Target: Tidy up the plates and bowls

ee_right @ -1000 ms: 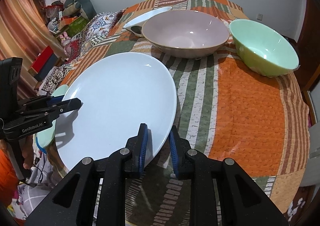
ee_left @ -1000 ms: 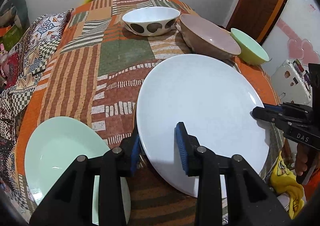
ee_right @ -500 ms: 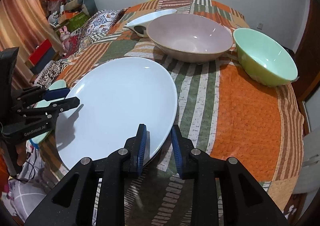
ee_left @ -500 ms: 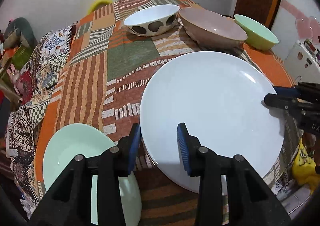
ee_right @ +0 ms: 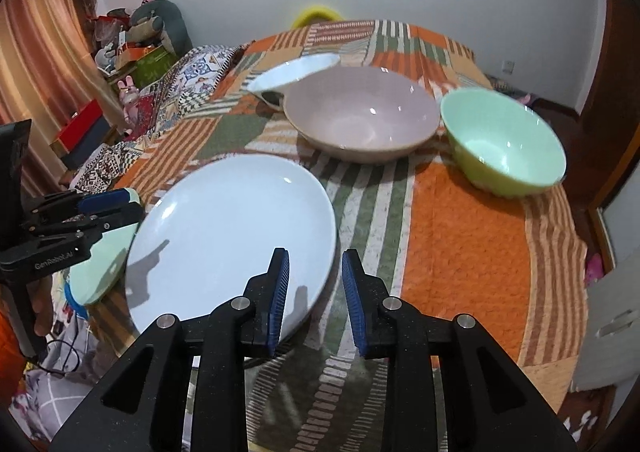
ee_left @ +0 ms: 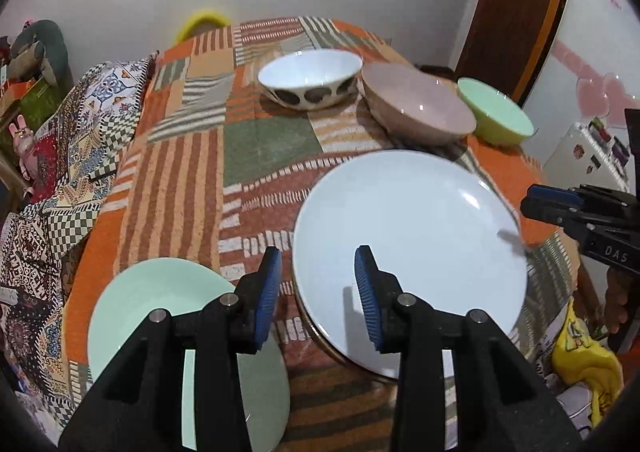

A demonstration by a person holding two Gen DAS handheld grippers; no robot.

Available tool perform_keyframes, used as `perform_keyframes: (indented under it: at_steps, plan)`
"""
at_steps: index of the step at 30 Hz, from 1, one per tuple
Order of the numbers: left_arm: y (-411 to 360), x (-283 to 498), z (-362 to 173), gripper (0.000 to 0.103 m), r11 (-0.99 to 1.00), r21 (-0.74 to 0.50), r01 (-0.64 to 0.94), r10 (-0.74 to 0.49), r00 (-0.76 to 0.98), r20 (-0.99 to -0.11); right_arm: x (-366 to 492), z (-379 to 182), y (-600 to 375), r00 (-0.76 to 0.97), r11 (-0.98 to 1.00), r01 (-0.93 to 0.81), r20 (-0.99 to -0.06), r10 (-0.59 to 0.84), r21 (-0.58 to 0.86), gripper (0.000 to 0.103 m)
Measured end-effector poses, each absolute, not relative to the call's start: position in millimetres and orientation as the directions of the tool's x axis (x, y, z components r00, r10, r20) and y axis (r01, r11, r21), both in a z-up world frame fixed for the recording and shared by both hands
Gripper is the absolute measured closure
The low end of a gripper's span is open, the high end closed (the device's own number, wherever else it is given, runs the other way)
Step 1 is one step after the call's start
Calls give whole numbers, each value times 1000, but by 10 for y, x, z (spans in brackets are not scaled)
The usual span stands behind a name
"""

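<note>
A large white plate (ee_left: pixel 412 248) lies flat on a surface draped in a striped patchwork cloth (ee_left: pixel 188 188), with a mint green plate (ee_left: pixel 160 304) just beside it at the near edge. The left tool (ee_left: pixel 316 292) and right tool (ee_right: pixel 314 298) hang over opposite rims of the white plate, jaws released and just opening, pads clear of it. Behind stand three bowls in a row: a spotted white bowl (ee_left: pixel 310 78), a pink bowl (ee_right: pixel 362 118) and a green bowl (ee_right: pixel 504 140).
</note>
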State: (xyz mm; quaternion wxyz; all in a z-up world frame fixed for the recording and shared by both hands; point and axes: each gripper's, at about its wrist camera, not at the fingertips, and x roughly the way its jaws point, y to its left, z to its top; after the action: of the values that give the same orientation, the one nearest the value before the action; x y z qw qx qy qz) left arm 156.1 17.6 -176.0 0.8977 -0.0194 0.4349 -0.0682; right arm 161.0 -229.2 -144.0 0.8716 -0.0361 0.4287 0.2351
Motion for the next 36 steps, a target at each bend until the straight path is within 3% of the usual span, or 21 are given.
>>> perform_keyframes:
  at_steps: [5,7,10,22,36]
  plan:
    - [390,1437,-1556,62,990,-107,87,-138,648,-749,1546,-1262,-2146,551,872,-472,-729,405,128,60]
    - [514,1360,-1468,50,992,-105,64,-121,669,-733,1524,-1184,-2050,558,863,-490,-715,422,127,60]
    - [729,1248,-1374,41,993,-116,25,-101,696,-710,1483,-1093,-1888,556,843,-519,-695,456,138,60]
    - [1584,872,-1580,41,985,-112,-130,2,661,-751,1320,-1142,-1003,470,746,-646,-686,556,161,52]
    - [2142,661,-2202,41,956,-205,-208,-55,564,-824,1241,-1625,-206,335,685,-709,-772,540,171,52]
